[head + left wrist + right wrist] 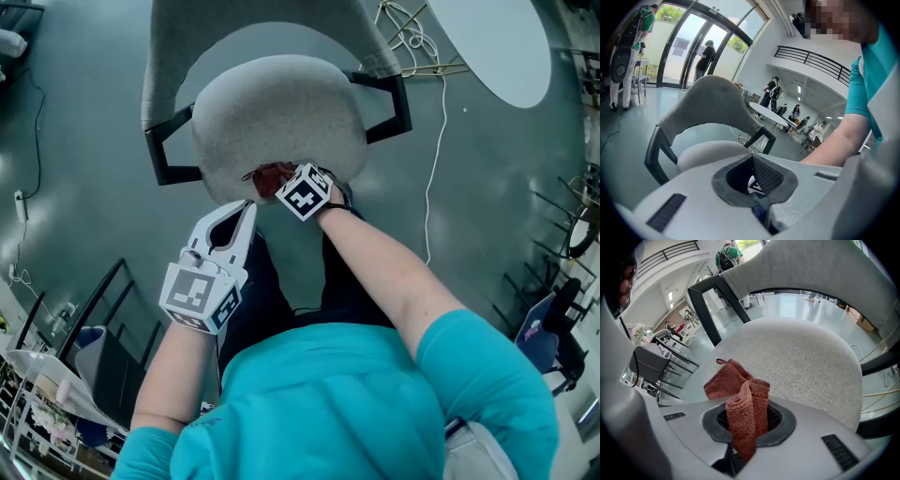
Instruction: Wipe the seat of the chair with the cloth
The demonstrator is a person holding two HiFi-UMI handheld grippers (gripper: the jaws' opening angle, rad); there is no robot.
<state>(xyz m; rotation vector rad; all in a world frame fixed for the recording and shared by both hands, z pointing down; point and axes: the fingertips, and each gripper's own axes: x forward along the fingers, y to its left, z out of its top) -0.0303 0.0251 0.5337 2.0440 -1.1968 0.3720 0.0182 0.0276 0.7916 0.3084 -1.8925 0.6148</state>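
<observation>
Floor (84,122): grey and glossy. A white cable (437,159) trails across it to the right of the chair, and a round table (497,42) stands beyond.
Chair (187,37): curved grey backrest, with a black frame (167,155) showing at both sides.
Seat (281,108): grey woven upholstery, rounded.
Cloth (270,174): reddish-brown knit, at the front edge of the seat, about midway along it. In the right gripper view one end (740,411) stands bunched between the jaws. The other end lies flat on the upholstery just beyond them.
Right gripper (277,181): jaws clamped on the cloth. The tips are at the front edge of the seat, and the marker cube (305,194) sits just off that edge.
Left gripper (247,210): jaws brought together with nothing between them, as its own view (751,159) confirms. It is held off the seat, just in front of the front-left edge, pointing toward the chair.
Person: wears a teal short-sleeved top (319,394), stands at the front of the chair, and holds both arms forward.
Background: several people stand near glass doors (689,51) and tables in the left gripper view.
</observation>
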